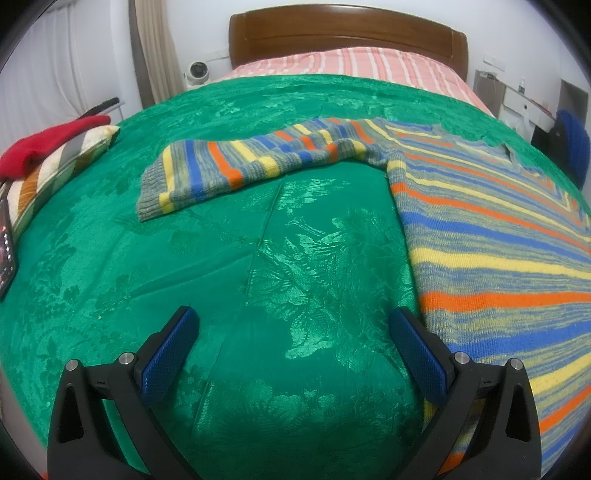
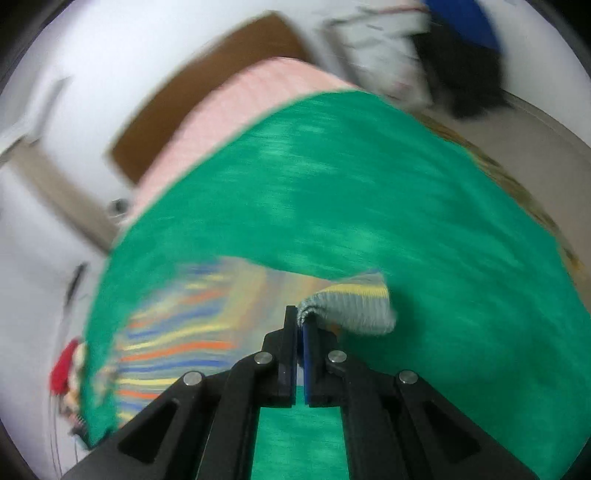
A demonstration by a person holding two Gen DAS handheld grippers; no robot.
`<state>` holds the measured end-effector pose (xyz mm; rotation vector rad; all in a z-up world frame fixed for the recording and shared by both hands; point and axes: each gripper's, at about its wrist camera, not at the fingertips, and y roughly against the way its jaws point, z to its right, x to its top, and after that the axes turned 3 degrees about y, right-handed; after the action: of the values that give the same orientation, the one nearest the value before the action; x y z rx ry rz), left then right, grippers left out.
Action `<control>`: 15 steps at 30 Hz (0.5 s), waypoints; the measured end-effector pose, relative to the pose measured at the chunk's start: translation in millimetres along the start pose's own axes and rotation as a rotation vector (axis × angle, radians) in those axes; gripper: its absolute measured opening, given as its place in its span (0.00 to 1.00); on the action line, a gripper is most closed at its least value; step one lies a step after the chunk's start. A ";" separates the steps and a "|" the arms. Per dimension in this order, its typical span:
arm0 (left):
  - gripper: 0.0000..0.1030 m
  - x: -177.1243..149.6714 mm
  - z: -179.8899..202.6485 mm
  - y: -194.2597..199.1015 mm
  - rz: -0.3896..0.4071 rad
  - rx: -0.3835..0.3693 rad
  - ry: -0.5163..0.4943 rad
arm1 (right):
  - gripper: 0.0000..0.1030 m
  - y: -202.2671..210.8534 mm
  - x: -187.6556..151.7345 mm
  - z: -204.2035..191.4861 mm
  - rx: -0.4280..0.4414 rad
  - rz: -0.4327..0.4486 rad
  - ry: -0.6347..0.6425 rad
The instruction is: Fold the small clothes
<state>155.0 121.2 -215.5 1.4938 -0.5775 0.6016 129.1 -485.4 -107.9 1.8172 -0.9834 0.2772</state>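
Observation:
A striped knit sweater (image 1: 491,236) in grey, blue, orange and yellow lies flat on the green bedspread (image 1: 229,258), its left sleeve (image 1: 236,162) stretched out to the left. My left gripper (image 1: 293,332) is open and empty, low over the bedspread just left of the sweater's body. My right gripper (image 2: 300,317) is shut on the grey ribbed cuff (image 2: 351,306) of the sweater's other sleeve and holds it lifted above the bedspread (image 2: 369,177). The right wrist view is blurred by motion; the sweater's body (image 2: 177,339) shows at lower left.
A wooden headboard (image 1: 347,33) and pink striped sheet (image 1: 354,64) are at the far end. A striped pillow (image 1: 62,162) with a red garment (image 1: 48,144) lies at the bed's left edge. A small white device (image 1: 197,72) stands beside the bed. A blue chair (image 1: 570,144) stands at right.

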 end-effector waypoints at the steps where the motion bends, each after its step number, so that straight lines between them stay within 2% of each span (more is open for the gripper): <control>1: 1.00 0.1 -0.1 -0.1 -0.001 -0.001 0.000 | 0.01 -2.0 3.4 -24.8 0.042 0.001 0.039; 6: 1.00 0.2 0.2 -0.1 -0.001 -0.003 0.000 | 0.02 -40.5 1.2 -168.1 0.255 -0.068 0.229; 9: 1.00 0.3 0.3 -0.1 0.000 -0.004 0.001 | 0.05 -76.0 -18.4 -224.3 0.320 -0.118 0.302; 10: 1.00 0.3 0.4 -0.1 0.000 -0.004 0.001 | 0.16 -89.8 -26.2 -235.1 0.349 -0.150 0.300; 11: 1.00 0.1 0.6 -0.1 0.001 -0.005 0.001 | 0.47 -109.7 -33.1 -242.5 0.384 -0.201 0.281; 12: 1.00 0.1 0.9 -0.1 0.002 -0.005 0.001 | 0.62 -125.4 -41.8 -246.1 0.407 -0.252 0.249; 13: 1.00 0.1 1.1 -0.2 0.003 -0.006 0.002 | 0.70 -132.0 -47.9 -246.1 0.416 -0.254 0.223; 15: 1.00 0.2 1.5 -0.3 0.004 -0.006 0.002 | 0.70 -133.4 -59.0 -233.9 0.419 -0.235 0.194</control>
<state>155.4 119.7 -215.6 1.4867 -0.5806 0.6037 244.1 -235.3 -122.3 2.2138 -0.5971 0.5332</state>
